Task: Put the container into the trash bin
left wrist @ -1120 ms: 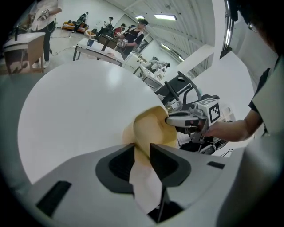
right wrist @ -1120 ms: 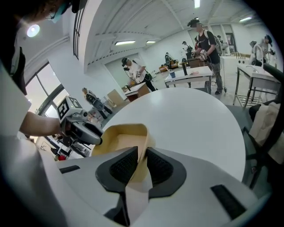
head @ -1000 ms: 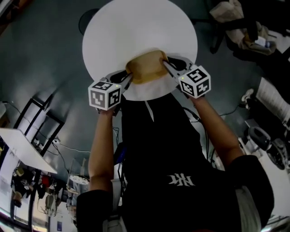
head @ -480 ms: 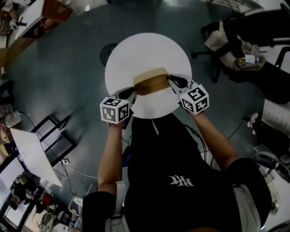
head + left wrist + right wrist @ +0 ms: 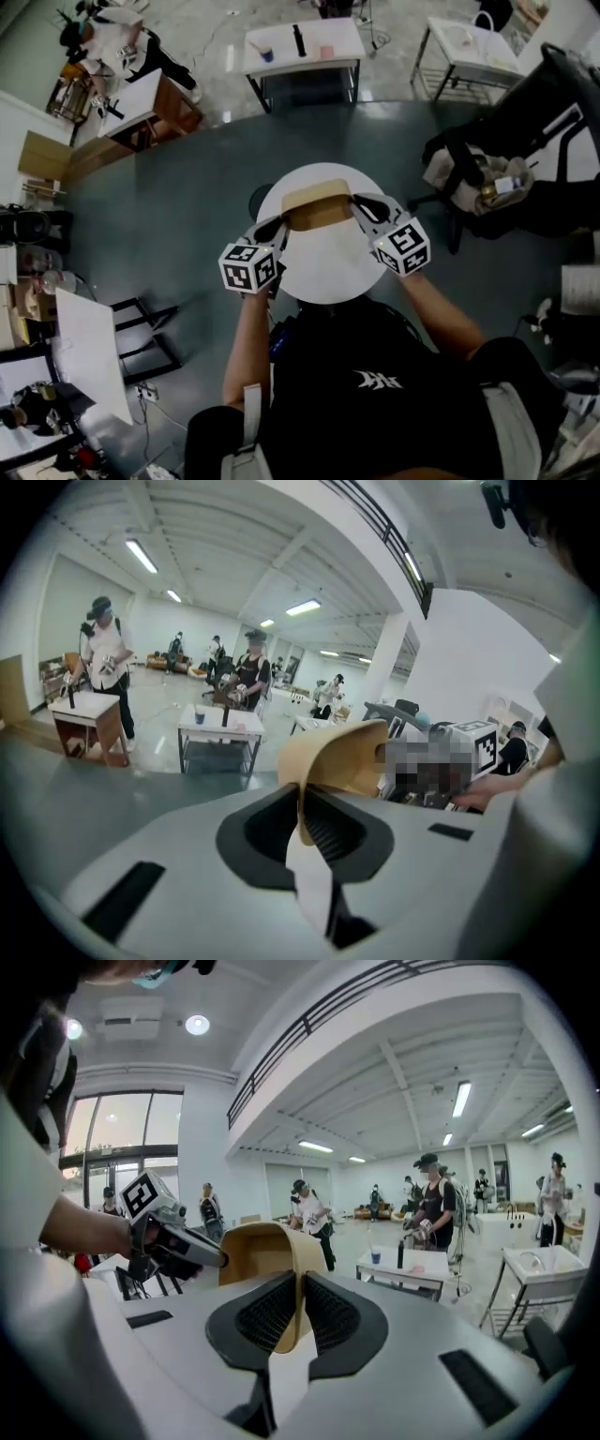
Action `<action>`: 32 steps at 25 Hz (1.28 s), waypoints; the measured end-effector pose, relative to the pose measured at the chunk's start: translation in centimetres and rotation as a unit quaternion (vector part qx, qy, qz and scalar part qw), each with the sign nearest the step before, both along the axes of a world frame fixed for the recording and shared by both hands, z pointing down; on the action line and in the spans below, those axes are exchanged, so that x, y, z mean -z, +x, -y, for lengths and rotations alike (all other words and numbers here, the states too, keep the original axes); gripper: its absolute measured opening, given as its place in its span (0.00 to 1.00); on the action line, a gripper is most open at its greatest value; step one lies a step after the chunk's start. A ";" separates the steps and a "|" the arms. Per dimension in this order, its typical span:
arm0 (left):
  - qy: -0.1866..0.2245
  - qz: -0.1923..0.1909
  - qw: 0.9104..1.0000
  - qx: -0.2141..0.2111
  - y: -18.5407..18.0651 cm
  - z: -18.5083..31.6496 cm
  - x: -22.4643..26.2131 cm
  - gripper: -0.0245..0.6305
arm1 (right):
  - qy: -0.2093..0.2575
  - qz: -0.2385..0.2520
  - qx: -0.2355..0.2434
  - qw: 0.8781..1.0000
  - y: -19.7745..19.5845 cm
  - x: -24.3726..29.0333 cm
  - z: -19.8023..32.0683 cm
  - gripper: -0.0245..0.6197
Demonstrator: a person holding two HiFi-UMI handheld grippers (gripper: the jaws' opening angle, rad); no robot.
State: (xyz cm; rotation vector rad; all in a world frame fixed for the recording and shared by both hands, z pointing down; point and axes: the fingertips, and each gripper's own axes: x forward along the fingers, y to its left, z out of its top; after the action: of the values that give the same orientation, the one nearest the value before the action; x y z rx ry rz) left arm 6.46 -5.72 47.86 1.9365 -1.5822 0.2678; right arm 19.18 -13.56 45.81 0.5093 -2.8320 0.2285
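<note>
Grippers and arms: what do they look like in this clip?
The left gripper and right gripper match: pale grey shells, black ribbed pads, each bearing a white cube with black square markers. The left jaws are closing on the container wall. The person wears a black short-sleeved shirt with a white logo.

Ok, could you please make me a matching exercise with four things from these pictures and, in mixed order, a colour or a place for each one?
Things:
1. container
2. round table
3. floor
4. rectangular table

Colour or place:
A. dark grey-green
B. tan, raised above the round top
C. white, just in front of the person
D. far away at the top of the head view, with a cup on it

Pairs: 1-B, 2-C, 3-A, 4-D
</note>
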 end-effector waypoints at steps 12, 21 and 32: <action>0.140 0.081 0.987 0.019 -2.7 0.6 12.4 0.07 | 0.132 0.057 0.007 0.990 -2.1 12.2 -0.6 0.12; 0.207 0.084 0.975 0.016 -7.5 -1.3 16.2 0.06 | 0.186 0.074 -0.011 0.980 -6.0 15.6 -4.0 0.12; 0.242 0.062 0.968 -0.004 -17.6 -7.7 17.9 0.06 | 0.221 0.060 -0.030 0.973 -15.7 17.8 -11.5 0.12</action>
State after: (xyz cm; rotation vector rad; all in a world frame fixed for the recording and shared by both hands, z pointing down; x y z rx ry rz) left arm -11.15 1.98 29.98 2.3275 -1.8498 -0.0007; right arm 3.48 -2.07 27.98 0.6892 -2.9901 -0.3839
